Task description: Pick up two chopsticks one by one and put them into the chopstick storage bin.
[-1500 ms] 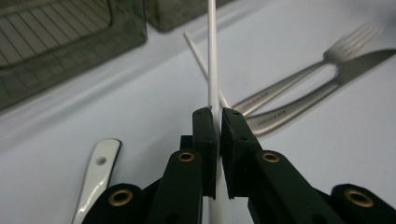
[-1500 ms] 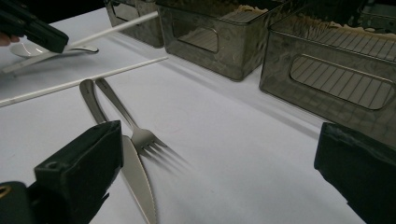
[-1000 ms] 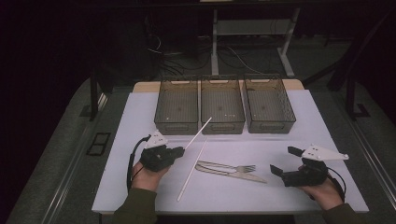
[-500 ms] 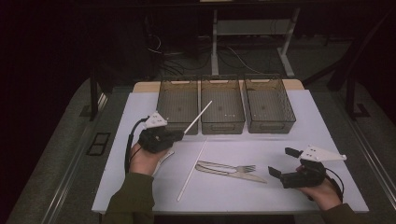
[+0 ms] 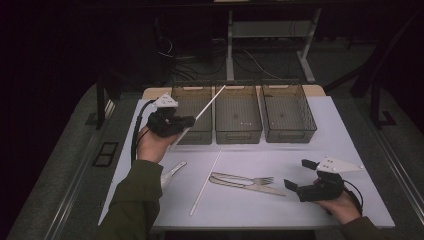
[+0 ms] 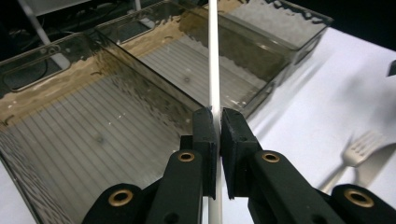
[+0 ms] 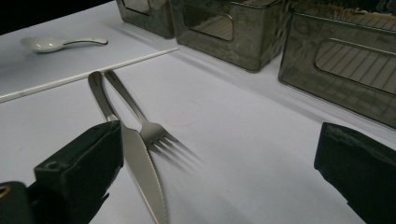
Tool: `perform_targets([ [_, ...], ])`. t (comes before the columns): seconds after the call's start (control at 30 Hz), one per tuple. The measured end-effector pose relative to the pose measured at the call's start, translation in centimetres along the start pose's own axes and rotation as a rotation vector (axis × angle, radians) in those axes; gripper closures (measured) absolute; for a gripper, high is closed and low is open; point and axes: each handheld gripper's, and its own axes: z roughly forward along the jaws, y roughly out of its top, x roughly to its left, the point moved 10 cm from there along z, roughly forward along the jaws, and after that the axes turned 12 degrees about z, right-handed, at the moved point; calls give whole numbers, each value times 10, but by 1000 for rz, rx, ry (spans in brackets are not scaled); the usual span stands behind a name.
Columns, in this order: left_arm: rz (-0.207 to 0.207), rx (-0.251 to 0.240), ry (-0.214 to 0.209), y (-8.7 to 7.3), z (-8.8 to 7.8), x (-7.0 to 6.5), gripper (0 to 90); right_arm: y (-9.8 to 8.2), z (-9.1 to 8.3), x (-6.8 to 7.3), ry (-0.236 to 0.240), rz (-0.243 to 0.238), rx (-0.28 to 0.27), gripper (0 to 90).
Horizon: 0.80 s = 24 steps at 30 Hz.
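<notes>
a: since the right gripper (image 5: 306, 179) sits nearest, low on the white table (image 5: 340, 150) with its jaws spread wide and nothing between them, is there any danger there?

b: a little. the serrated steel knife (image 7: 140, 168) lies just ahead of its left jaw, touching the steel fork (image 7: 140, 119); a careless nudge could push both askew or toward the table edge

a: and the other thin white stick (image 5: 206, 181) lying on the table?

b: it's just left of the cutlery, and a sleeve dragging back might roll it. the white spoon (image 5: 172, 171) beside the person's left forearm could get swept too

a: now the left gripper (image 5: 181, 122)

b: its jaws are pinched tight on a long thin white chopstick (image 6: 214, 56), held near one end, up over the front edge of the leftmost smoky clear plastic bin (image 6: 88, 135). most of the length sticks out past the pads, slanting toward the middle smoky bin (image 5: 238, 111)

a: so the trouble would be?

b: a round, slick rod gripped that far from its middle can pivot or slip. if it's let go at this slant, i'd guess the far tip catches the wall between bins and it ends up bridging two of them, or drops in the wrong one. the rightmost smoky bin (image 5: 288, 110) is well clear of all this
</notes>
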Motion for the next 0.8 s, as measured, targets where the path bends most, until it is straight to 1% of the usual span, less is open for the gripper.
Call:
perform_targets([
  [0.07, 8, 14, 9, 1, 5, 7, 837, 0, 0, 0, -2, 3, 4, 14],
  [0.17, 5, 16, 24, 7, 11, 18, 837, -1, 1, 1, -1, 3, 9, 14],
  [0.2, 14, 24, 28, 9, 12, 23, 837, -1, 1, 1, 0, 0, 8, 14],
  [0.33, 14, 13, 53, 18, 18, 40, 837, -1, 0, 0, -2, 0, 9, 14],
  [0.4, 34, 20, 58, 20, 22, 49, 837, -1, 0, 0, -3, -1, 9, 14],
  [0.47, 12, 9, 67, 21, 26, 57, 837, 0, 0, 0, -3, 0, 1, 14],
  [0.6, -6, 15, 83, 14, 35, 72, 837, 0, -1, 1, -2, 1, 2, 14],
  [0.67, -12, 33, 93, 8, 39, 78, 837, 0, -1, 1, -2, 0, 3, 14],
  [0.8, -45, 65, 113, -5, 47, 88, 836, 1, -2, -1, -5, 10, 0, 14],
])
